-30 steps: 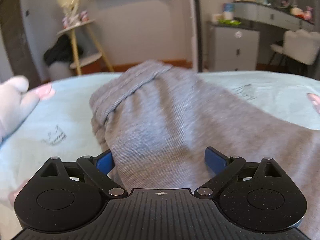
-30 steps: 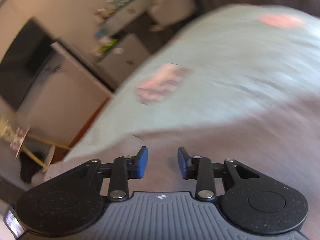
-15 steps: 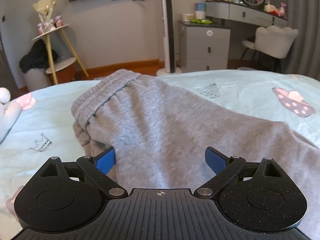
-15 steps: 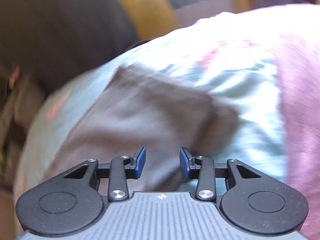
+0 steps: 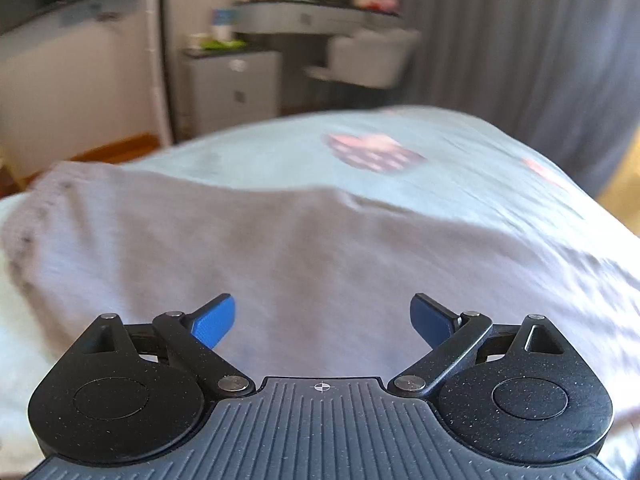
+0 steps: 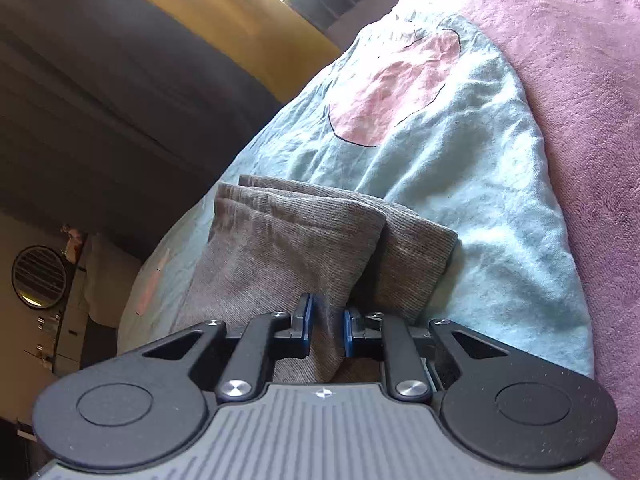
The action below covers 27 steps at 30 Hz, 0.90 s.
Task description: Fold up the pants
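Observation:
Grey sweatpants (image 5: 280,248) lie spread across a light blue bedsheet (image 5: 280,160). My left gripper (image 5: 322,320) is open and empty, its blue fingers wide apart just above the pants' middle. In the right wrist view, the two stacked leg ends (image 6: 288,240) lie on the sheet (image 6: 460,184). My right gripper (image 6: 327,332) is shut on a fold of the pants leg near the cuffs, with the fabric pinched between its blue pads.
A pink blanket (image 6: 580,100) lies beside the sheet on the right of the right wrist view. Beyond the bed stand a grey drawer cabinet (image 5: 232,88), a vanity desk with a white chair (image 5: 372,56), and dark curtains (image 5: 520,40).
My right gripper closed on the pants leg near the cuffs. My left gripper swung to the right along the pants and stayed open.

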Motion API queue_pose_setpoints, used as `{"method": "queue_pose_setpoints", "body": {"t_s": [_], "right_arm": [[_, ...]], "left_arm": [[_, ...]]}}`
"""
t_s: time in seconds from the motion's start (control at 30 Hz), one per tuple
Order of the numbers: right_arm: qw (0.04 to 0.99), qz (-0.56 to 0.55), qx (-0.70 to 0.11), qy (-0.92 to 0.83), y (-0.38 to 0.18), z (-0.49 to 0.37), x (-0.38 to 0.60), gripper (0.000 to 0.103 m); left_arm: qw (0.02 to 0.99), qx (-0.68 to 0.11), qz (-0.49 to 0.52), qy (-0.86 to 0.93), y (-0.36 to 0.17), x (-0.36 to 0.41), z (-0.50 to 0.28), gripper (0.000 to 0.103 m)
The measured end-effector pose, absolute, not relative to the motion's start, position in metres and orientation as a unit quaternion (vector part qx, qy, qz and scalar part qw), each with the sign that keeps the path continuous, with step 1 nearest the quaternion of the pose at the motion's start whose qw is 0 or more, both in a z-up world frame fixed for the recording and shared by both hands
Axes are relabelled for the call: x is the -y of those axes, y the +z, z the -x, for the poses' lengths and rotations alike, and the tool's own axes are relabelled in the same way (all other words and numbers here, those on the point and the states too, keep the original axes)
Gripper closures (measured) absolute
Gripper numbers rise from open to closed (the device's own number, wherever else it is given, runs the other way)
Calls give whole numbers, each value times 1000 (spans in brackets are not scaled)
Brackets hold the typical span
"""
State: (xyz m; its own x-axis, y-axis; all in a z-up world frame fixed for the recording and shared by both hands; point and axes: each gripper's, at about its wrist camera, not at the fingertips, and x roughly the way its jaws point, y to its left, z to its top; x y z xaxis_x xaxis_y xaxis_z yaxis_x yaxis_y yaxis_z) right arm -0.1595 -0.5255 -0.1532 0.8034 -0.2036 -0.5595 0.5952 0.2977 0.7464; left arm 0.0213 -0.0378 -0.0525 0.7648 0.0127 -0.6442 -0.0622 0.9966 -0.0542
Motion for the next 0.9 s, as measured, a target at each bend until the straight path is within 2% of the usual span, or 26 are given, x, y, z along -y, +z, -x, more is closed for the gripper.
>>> {"method": "queue_pose_setpoints", "body": {"t_s": [0.07,0.17,0.4,0.53,0.57,0.63,0.67,0.7,0.9], "right_arm": [[782,-546,-175,-244,-155,157,527,86],[794,-521,-181,-255,-147,155,526,99],[836,-417,-169,-314,-115,165,500,101],[814,-419,-221,-337,-145,163,504,100],[814,-428,-208,-333,-147,170,504,98],[803,-449,-192,-342,-144,183,506,84],[800,-453,-185,-347,-144,188,508,71],[795,-458,-183,-354,-144,192,511,68],[776,-528,-148,-312,-161,195,534,67]], "left_arm": [[933,-359,32,-5,-62,49,-21,5],[929,-370,16,-11,-73,63,-22,5],[933,-358,14,-21,-75,64,-17,5],[928,-371,7,-27,-80,67,-22,5],[926,-376,5,-26,-80,67,-23,5],[923,-384,7,-25,-83,67,-24,5],[922,-387,10,-26,-84,66,-25,5],[921,-389,14,-27,-85,65,-26,5],[916,-399,12,-31,-89,68,-28,5]]}}
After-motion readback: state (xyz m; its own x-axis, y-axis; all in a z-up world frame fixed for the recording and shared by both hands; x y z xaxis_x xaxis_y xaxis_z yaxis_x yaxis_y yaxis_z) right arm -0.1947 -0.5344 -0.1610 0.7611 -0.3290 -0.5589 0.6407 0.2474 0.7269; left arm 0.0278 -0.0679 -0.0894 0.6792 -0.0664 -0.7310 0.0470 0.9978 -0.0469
